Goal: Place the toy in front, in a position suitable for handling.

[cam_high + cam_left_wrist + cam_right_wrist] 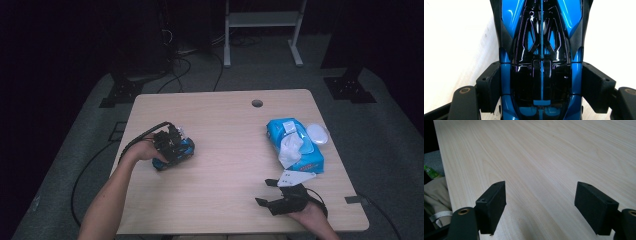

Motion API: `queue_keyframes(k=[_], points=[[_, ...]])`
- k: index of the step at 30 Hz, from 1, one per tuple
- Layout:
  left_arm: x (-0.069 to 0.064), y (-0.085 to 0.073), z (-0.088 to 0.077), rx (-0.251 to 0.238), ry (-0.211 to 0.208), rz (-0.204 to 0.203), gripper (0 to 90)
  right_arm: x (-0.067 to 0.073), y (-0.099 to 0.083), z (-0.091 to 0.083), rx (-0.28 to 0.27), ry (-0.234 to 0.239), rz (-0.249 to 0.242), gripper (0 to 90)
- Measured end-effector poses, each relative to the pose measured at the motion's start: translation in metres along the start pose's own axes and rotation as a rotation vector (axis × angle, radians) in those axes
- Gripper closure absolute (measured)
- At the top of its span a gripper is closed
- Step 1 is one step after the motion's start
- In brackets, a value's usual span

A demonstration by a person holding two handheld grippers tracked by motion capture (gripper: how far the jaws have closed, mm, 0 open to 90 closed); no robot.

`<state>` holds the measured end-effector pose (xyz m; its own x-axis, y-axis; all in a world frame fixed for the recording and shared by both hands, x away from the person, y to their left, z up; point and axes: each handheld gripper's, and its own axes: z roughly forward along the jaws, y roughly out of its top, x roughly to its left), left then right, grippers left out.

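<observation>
Black hand-held gripper [270, 192] with grey three-cornered plate, trailing black cable

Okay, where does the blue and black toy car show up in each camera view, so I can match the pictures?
High view: the blue toy car sits on the table's left side, at the left gripper.
Left gripper view: it fills the centre, running top to bottom between the two black fingers.
Right gripper view: bare tabletop lies ahead of its open fingers.
Shared landmark: the light wooden table.

On the right side of the wooden table [225, 125] lies a blue pack of wet wipes [295, 145], one white wipe pulled up from it. Just beside it sits a white oval thing [317, 133], perhaps a lid.
</observation>
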<state>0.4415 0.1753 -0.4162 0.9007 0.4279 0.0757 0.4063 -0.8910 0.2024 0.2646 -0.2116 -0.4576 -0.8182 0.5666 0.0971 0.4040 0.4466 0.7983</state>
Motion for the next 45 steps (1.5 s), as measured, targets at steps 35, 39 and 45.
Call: queue_keyframes(k=[35, 39, 45], points=[[-0.135, 0.118, 0.027, -0.041, -0.093, 0.416, 26.1, -0.005, -0.002, -0.018, -0.054, -0.032, 0.015, 24.5], [-0.137, 0.117, 0.033, -0.043, -0.097, 0.403, 26.1, -0.005, -0.002, -0.018, -0.056, -0.032, 0.015, 24.5], [-0.137, 0.114, 0.040, -0.021, -0.099, 0.403, 26.1, -0.004, -0.001, -0.017, -0.053, -0.032, 0.009, 24.4]])
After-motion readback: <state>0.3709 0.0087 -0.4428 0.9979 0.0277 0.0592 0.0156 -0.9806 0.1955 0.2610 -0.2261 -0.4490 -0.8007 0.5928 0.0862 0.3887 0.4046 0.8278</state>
